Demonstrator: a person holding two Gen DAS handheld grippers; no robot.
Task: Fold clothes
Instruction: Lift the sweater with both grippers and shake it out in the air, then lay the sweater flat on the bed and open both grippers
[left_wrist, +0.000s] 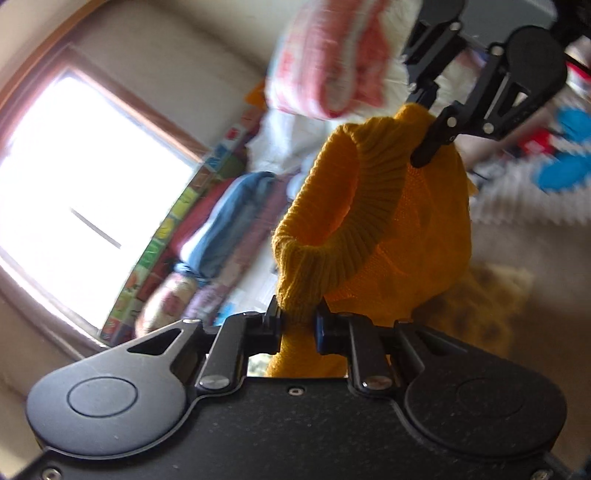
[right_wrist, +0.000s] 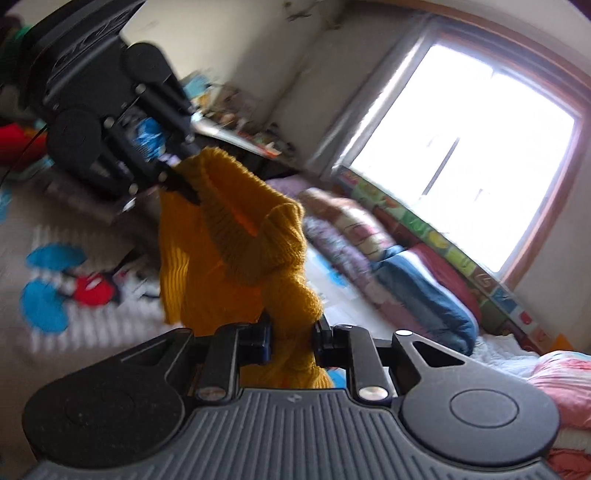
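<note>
My left claw (left_wrist: 298, 320) and right claw (right_wrist: 291, 338) each grip the yellow sweater (left_wrist: 373, 221) aloft by its ribbed hem; next, I judge, spread it flat on the bed (right_wrist: 92, 314)

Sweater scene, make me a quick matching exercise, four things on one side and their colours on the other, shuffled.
Things:
1. sweater
2. left gripper
3. folded bedding under the window
4. window frame

Colours:
A. blue
B. brown
C. mustard yellow
D. black

Pairs: 1-C, 2-D, 3-A, 4-B
</note>
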